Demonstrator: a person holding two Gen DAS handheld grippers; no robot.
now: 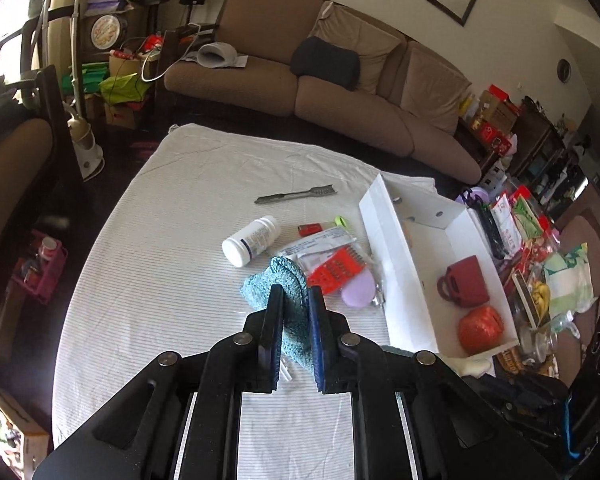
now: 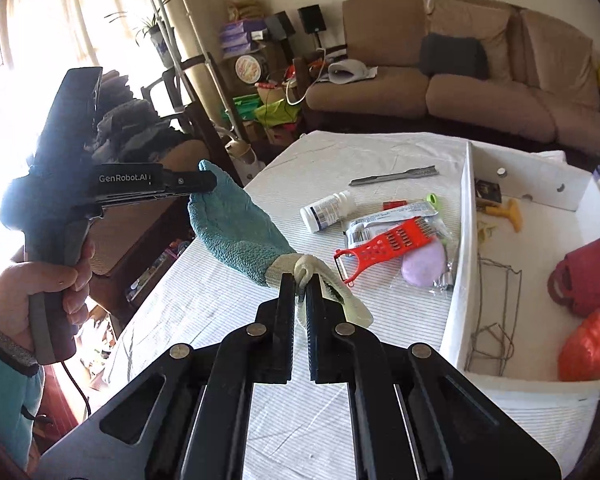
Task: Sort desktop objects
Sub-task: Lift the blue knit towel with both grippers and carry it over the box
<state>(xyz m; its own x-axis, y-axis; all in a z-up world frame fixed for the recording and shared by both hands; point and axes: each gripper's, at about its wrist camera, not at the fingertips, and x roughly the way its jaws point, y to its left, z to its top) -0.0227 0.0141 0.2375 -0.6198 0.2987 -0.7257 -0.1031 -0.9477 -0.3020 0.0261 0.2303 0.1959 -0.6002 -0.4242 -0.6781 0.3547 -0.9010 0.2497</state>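
Striped cloth covers the surface (image 1: 148,264) left of the white tray (image 2: 466,264), where both grippers, left (image 1: 294,300) and right (image 2: 301,286), pinch a teal glove (image 2: 236,236) aloft, a limp, light thing probably best held by its cream cuff.

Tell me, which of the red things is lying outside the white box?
The flat red peeler-grater, resting on packets on the striped cloth. The dark red mug and the shiny orange-red ball sit inside the white box.

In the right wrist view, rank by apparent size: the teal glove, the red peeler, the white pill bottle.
1. Teal glove, largest, though it hangs nearest the camera, which inflates it.
2. Red peeler.
3. White pill bottle, smallest, but close to the peeler and farther away.
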